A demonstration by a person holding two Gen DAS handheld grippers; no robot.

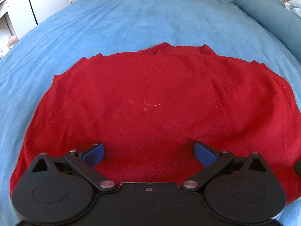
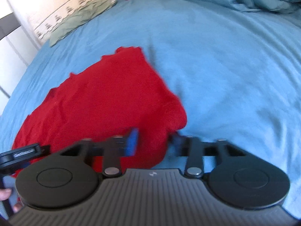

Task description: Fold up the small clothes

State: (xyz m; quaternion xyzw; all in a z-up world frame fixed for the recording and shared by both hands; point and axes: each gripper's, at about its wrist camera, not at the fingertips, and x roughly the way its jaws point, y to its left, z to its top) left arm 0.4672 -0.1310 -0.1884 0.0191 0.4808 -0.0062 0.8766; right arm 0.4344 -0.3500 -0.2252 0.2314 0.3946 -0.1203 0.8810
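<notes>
Open sheet point(image 2: 225, 75) right of sweater point(image 2: 105, 98); bolster point(image 1: 272, 17) blocks far right.

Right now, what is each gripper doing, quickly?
Left gripper: open, over the red sweater, holding nothing.
Right gripper: open around the sweater's edge, not clamped; the view is blurred.

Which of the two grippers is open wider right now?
The left gripper: its blue fingers stand far apart over the red sweater, while the right gripper shows a narrower gap.
</notes>
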